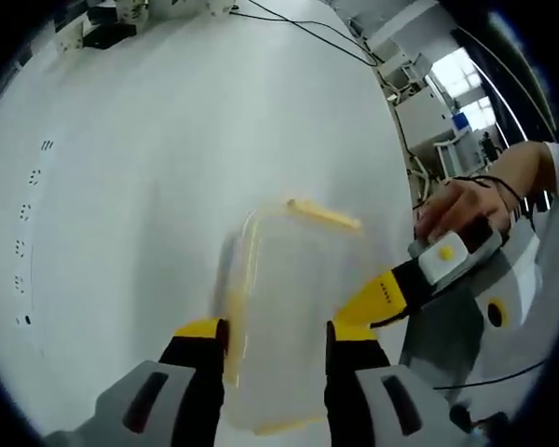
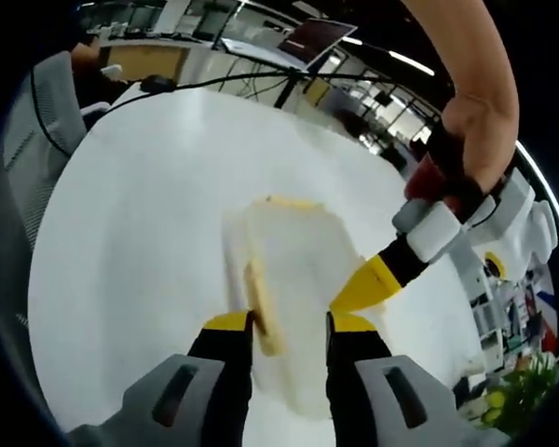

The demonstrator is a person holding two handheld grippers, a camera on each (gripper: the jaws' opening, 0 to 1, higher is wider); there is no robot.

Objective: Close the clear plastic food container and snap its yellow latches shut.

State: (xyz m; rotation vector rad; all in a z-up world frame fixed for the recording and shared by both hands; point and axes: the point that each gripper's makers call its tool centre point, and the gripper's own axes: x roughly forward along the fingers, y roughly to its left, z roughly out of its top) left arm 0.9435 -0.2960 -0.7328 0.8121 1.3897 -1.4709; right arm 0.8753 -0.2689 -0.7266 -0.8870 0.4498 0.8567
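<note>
blurred clear container [image 1: 289,317], yellow latches [image 2: 261,317] smeared, contact unclear

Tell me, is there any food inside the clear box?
It looks empty. The white table shows straight through the clear plastic food container, with nothing coloured inside except its yellow latches. The blur hides small things.

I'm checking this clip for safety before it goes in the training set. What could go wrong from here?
The container sits between both grippers' jaws on a smooth white table, so it may slide when pressed. The right gripper straddles a yellow latch that could slip out. The picture is blurred, so lid seating is unclear.
</note>
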